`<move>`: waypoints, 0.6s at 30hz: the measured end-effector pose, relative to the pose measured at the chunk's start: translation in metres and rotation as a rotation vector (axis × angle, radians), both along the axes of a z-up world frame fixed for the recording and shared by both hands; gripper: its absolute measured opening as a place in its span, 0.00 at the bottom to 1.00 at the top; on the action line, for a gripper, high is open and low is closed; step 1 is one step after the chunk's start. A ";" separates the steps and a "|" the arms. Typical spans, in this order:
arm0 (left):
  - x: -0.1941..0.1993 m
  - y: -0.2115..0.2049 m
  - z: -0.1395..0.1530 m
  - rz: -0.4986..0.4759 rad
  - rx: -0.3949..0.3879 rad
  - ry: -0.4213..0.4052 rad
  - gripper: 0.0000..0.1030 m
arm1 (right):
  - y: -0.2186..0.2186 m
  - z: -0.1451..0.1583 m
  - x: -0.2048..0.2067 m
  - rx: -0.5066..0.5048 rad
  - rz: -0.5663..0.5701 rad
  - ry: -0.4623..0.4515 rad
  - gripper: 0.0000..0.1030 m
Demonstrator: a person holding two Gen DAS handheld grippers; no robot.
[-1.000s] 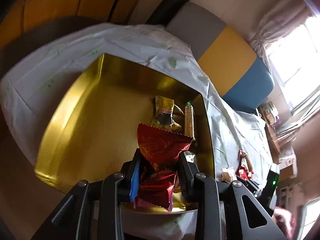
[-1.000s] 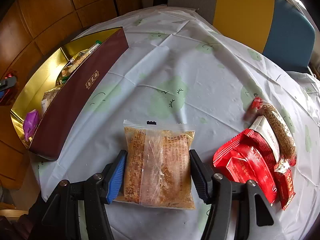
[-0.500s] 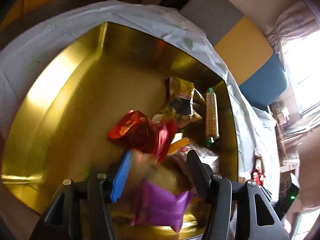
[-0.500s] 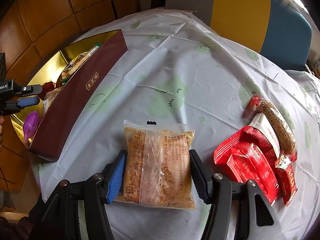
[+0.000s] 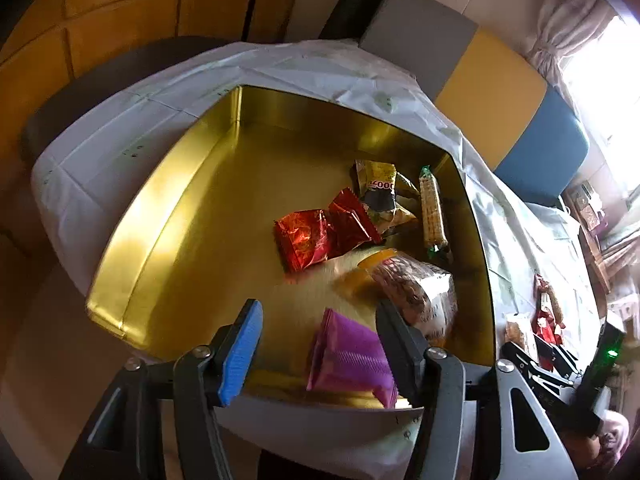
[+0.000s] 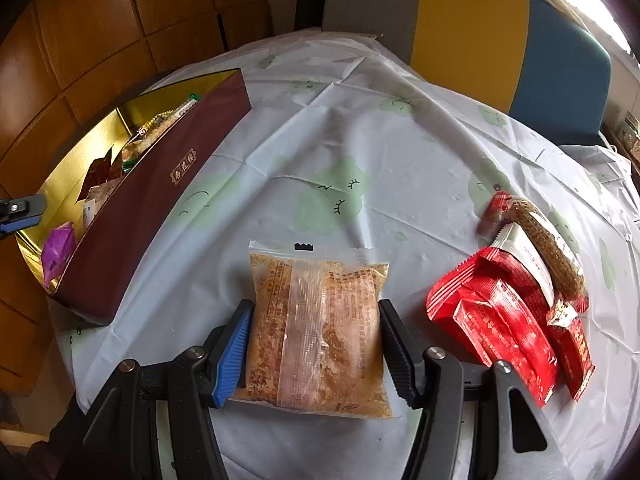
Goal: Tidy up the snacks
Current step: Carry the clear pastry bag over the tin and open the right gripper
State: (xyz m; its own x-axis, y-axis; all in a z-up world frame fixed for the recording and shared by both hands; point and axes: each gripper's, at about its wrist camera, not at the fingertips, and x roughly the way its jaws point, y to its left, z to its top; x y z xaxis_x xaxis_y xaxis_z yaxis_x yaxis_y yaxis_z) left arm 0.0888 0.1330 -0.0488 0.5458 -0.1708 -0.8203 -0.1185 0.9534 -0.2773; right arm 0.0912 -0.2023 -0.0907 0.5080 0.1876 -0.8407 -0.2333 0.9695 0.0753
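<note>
Hovering over the gold tin (image 5: 168,216), the left gripper (image 5: 320,344) has just been opening, empty; red packets (image 5: 324,236) lie inside. Right gripper (image 6: 316,348) clamps the crispy-snack bag (image 6: 320,328) on the counter (image 6: 360,152); lifting it tinward likely follows.

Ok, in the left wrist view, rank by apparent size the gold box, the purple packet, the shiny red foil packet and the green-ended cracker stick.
1. gold box
2. purple packet, though nearest the camera
3. shiny red foil packet
4. green-ended cracker stick
</note>
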 end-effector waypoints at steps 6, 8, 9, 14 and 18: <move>-0.021 -0.012 0.017 -0.025 0.085 -0.078 0.64 | 0.000 -0.001 -0.006 -0.003 -0.013 -0.031 0.60; -0.026 -0.014 0.022 -0.022 0.100 -0.104 0.65 | 0.000 -0.001 -0.008 -0.003 -0.017 -0.043 0.60; -0.029 -0.016 0.025 -0.023 0.112 -0.119 0.65 | 0.000 -0.002 -0.009 -0.005 -0.016 -0.054 0.60; -0.038 -0.024 0.034 -0.039 0.168 -0.165 0.68 | 0.000 -0.003 -0.015 -0.007 -0.030 -0.082 0.60; -0.041 -0.028 0.033 -0.051 0.179 -0.167 0.68 | 0.000 -0.003 -0.015 -0.012 -0.038 -0.085 0.60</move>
